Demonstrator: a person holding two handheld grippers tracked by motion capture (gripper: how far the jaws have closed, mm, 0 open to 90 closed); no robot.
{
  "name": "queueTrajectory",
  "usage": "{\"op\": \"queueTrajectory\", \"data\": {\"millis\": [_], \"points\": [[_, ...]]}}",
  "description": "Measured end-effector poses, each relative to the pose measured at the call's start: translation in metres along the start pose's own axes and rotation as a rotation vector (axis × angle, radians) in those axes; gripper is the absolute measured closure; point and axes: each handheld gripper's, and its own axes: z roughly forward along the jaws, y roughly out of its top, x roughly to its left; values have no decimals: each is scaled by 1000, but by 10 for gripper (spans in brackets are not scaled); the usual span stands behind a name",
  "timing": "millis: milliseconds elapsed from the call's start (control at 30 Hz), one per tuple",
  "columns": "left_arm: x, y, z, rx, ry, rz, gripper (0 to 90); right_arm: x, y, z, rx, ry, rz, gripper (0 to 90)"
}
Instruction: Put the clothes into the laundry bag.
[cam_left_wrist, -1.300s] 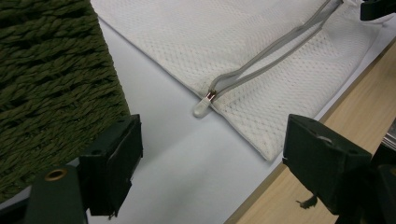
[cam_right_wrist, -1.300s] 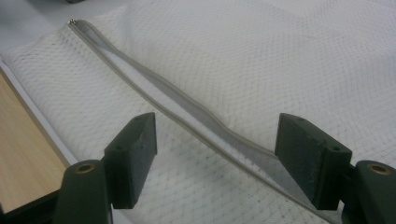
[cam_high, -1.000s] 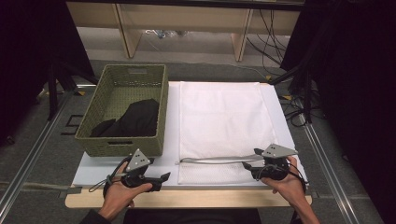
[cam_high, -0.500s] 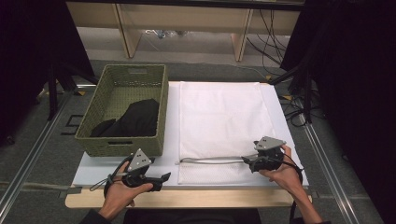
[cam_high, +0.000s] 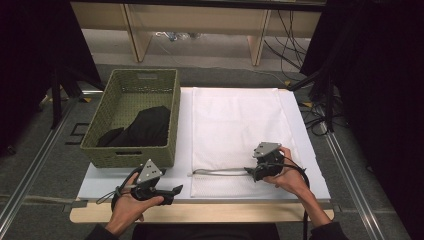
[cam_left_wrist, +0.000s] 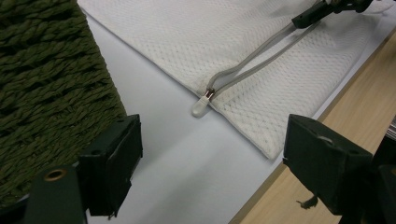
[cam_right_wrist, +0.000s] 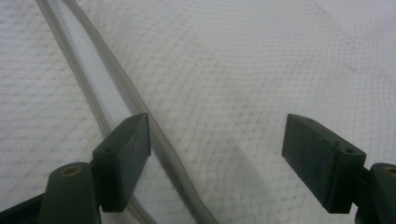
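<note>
A white mesh bag (cam_high: 235, 125) lies flat on the white board (cam_high: 300, 125). Its grey zipper (cam_high: 220, 172) runs along the near edge and stands parted, with the white pull tab (cam_left_wrist: 201, 106) at its left end. My right gripper (cam_high: 248, 172) rests over the zipper's right part; its jaws have just been opening and now stand open above the mesh (cam_right_wrist: 261, 60), with nothing between them and the zipper tape (cam_right_wrist: 93, 93) passing under the left jaw. My left gripper (cam_high: 176, 190) hovers open near the board's front edge, pointing at the pull tab and apart from it.
A green woven basket (cam_high: 100, 125) stands on the board's left with a black cloth (cam_high: 145, 127) inside; its wall (cam_left_wrist: 46, 93) is close beside my left jaw. The wooden table edge (cam_high: 225, 212) runs along the front. Cables lie on the floor at the right.
My right gripper has slid left along the bag's near edge and a little farther onto the mesh. The left gripper has kept still.
</note>
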Motion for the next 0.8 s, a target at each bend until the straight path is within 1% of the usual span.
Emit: {"op": "queueTrajectory", "data": {"millis": [33,100,133,167,200,233,267,300,333,367,400,433,467,500,533,567,600,633,667,700,733,767,800], "points": [[0,0,0,0,0,0,191,0,0,0,0,0,0,245],[1,0,-1,5,-6,7,191,1,1,2,11,10,-16,256],[0,0,0,0,-6,1,191,0,1,4,18,9,-39,267],[0,1,0,6,-4,2,191,-1,1,5,25,1,-64,282],[0,0,0,1,-1,2,191,0,0,4,50,-16,-40,303],[-1,0,0,-5,-1,-6,191,-2,1,4,76,-15,-53,333],[0,0,0,-2,-5,2,191,-4,1,5,63,-24,-65,378],[0,1,0,6,1,4,191,-6,0,5,70,-36,-73,410],[0,1,0,4,2,0,191,-6,1,5,78,-38,-55,422],[1,1,-1,10,-2,9,191,-6,0,5,81,-46,-38,452],[1,1,-1,8,-2,9,191,-9,1,6,84,-45,-57,478],[0,1,-1,3,-1,6,191,-11,1,6,83,-49,-59,497],[1,1,-1,3,2,9,191,-11,1,6,83,-49,-59,497],[1,1,0,-4,-2,-2,191,-12,1,6,86,-35,-63,508],[0,1,0,-6,-1,-16,191,-11,1,6,86,-43,-55,509],[0,0,0,-6,0,-17,191,-13,1,6,88,-51,-74,523],[0,0,0,-6,0,-17,191,-14,1,7,82,-44,-86,529],[0,0,1,-12,-3,-16,191,-13,1,7,77,-43,-90,530],[0,1,0,-8,-2,-15,191,-12,1,7,81,-43,-75,536],[0,1,0,-7,-1,-13,191,-13,3,7,85,-47,-115,538],[0,1,0,-7,-1,-10,191,-9,2,8,88,-14,-49,540],[1,1,0,-7,-1,0,191,-8,2,8,88,-9,-43,545],[1,1,0,-7,-1,-1,191,-10,4,8,95,-18,-77,548]]}}
